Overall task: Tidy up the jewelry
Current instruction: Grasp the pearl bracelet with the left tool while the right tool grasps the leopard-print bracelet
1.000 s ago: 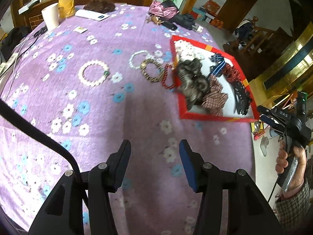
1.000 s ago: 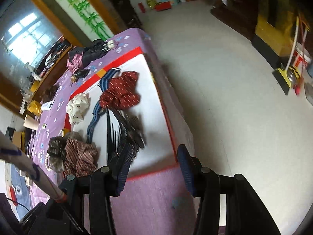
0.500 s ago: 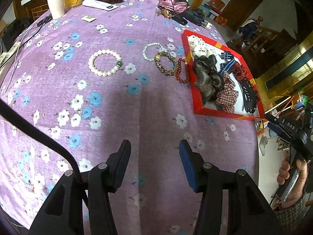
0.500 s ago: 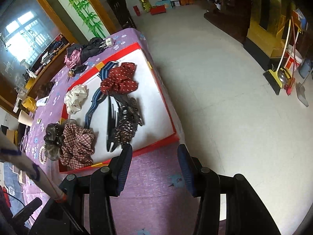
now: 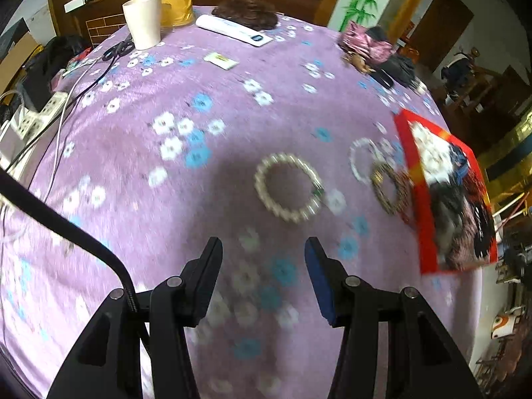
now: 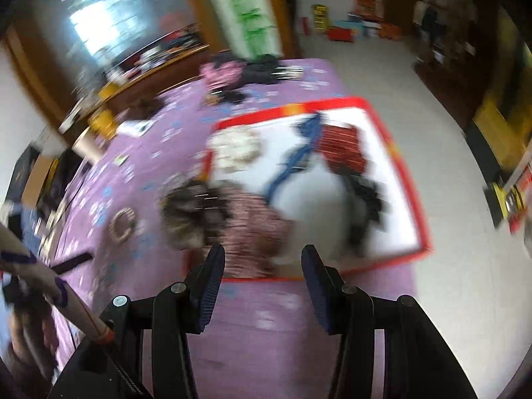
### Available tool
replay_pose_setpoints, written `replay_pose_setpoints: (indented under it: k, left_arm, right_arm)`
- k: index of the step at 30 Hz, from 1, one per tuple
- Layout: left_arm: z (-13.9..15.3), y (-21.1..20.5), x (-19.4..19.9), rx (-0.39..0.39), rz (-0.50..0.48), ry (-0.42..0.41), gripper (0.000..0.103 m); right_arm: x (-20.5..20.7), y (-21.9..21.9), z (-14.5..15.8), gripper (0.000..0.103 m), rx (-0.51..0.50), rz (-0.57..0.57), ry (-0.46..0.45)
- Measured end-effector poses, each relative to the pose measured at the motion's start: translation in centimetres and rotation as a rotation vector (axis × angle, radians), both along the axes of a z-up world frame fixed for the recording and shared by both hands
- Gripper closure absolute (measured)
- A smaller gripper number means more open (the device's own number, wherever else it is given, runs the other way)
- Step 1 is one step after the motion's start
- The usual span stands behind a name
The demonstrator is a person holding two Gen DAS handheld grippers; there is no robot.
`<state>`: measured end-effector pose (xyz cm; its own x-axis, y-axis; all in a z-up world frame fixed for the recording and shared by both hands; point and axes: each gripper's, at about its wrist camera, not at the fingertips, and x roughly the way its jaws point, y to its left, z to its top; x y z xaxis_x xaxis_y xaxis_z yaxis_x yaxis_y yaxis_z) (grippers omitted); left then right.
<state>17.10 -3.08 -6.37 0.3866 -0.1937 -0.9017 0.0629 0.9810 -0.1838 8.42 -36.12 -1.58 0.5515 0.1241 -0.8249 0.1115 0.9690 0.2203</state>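
Pearl bracelet point(image 5: 288, 187) flat on the purple flowered cloth point(image 5: 139, 173), just ahead of the left gripper point(image 5: 262, 277), well short of the red tray point(image 5: 419, 199). Likely light, limp once lifted, beads smooth and apt to slip (best pinched across one side of the loop, not around it). Left jaws spread, holding nothing. Right gripper point(image 6: 262, 281) likewise spread and empty, over the tray's near edge.

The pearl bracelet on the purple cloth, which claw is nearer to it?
Left. The left claw hangs open just short of the pearl bracelet. The right claw is open at the red tray's near edge.
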Motion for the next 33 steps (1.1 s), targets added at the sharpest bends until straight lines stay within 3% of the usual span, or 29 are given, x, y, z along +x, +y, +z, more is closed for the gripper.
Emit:
replay_pose_setpoints:
  k: [6,13,21,28,30,32,33]
  left_arm:
    - [-1.5,0.2,4.3,-0.004,-0.051,0.008,0.053]
    - [-3.5,-1.3,6.8,0.023,-0.159,0.030,0.054]
    - [-4.0,-1.5,7.8,-0.004,-0.194,0.022,0.054]
    - [-4.2,-2.5,7.5,0.048,-0.224,-0.027,0.054]
    - [-4.2,-2.7,7.3,0.081,-0.220,-0.046,0.066]
    - [-4.2,-2.8,7.2,0.113,-0.209,-0.064,0.093]
    - [-4.2,-2.6,7.2,0.104,-0.201,-0.062,0.094]
  right_arm:
    - [4.2,8.0,-1.2,0.052,-0.020,0.181,0.022]
    - [9.6,13.7,-4.6,0.052,-0.027,0.269,0.095]
    - [13.2,14.9,-7.4,0.052,-0.100,0.237,0.151]
    - [13.8,14.8,-9.1,0.052,-0.137,0.225,0.180]
    - [13.9,14.9,-9.5,0.054,-0.143,0.221,0.184]
    - [13.9,15.0,-9.6,0.058,-0.152,0.219,0.177]
    - [14.0,15.0,-9.6,0.060,-0.157,0.218,0.174]
